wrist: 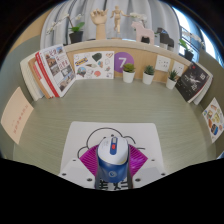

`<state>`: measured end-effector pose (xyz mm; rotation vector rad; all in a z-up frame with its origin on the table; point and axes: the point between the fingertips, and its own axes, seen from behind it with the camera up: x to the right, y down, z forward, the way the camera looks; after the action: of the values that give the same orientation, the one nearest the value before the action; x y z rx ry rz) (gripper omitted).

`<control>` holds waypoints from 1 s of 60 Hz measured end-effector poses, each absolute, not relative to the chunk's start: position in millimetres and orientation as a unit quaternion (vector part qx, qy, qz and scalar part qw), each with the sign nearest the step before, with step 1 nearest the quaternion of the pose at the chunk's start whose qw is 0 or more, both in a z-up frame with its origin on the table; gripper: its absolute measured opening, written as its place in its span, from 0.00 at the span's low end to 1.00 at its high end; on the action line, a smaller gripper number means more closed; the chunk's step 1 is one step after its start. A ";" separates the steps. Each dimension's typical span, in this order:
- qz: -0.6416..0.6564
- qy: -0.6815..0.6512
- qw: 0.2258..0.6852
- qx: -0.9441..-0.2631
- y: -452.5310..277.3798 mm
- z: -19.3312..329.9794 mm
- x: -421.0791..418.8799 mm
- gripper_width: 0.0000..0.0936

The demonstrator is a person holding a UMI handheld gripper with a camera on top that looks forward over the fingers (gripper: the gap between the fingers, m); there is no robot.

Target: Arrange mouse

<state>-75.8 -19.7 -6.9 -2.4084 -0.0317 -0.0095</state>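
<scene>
- Legible writing: only a white "7" on a purple square card [121, 60] propped at the far edge; print on the other boards too small to read.
- White-and-blue computer mouse [113, 153], smooth plastic, rounded oval shell, grey scroll wheel on top.
- Long axis running straight away from the tongs, wheel end pointing forward toward the far boards.
- Sits on a white rectangular mat [112, 145] lying flat on the pale green surface [60, 110], near its closer edge.
- Tongs [113, 166] narrowed around the mouse, magenta pads [92, 160] against both flanks, holding it.
- Beyond: small green plants in white pots [128, 72], printed display boards [57, 70] leaning along the left, back and right edges.
- Wooden artist mannequin figures [116, 20] on a shelf behind.
</scene>
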 end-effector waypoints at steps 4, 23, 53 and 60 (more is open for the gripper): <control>0.005 0.002 0.358 -0.934 -21.8 -9.2 -76.6 0.41; 0.024 -0.027 0.327 -0.944 -27.6 -14.9 -75.5 0.68; -0.026 0.016 0.465 -0.885 -62.7 208.0 -90.8 0.91; -0.033 0.018 0.477 -0.878 -90.5 232.1 -97.9 0.91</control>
<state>-97.9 -90.5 232.1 -2.1446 0.0429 -0.0815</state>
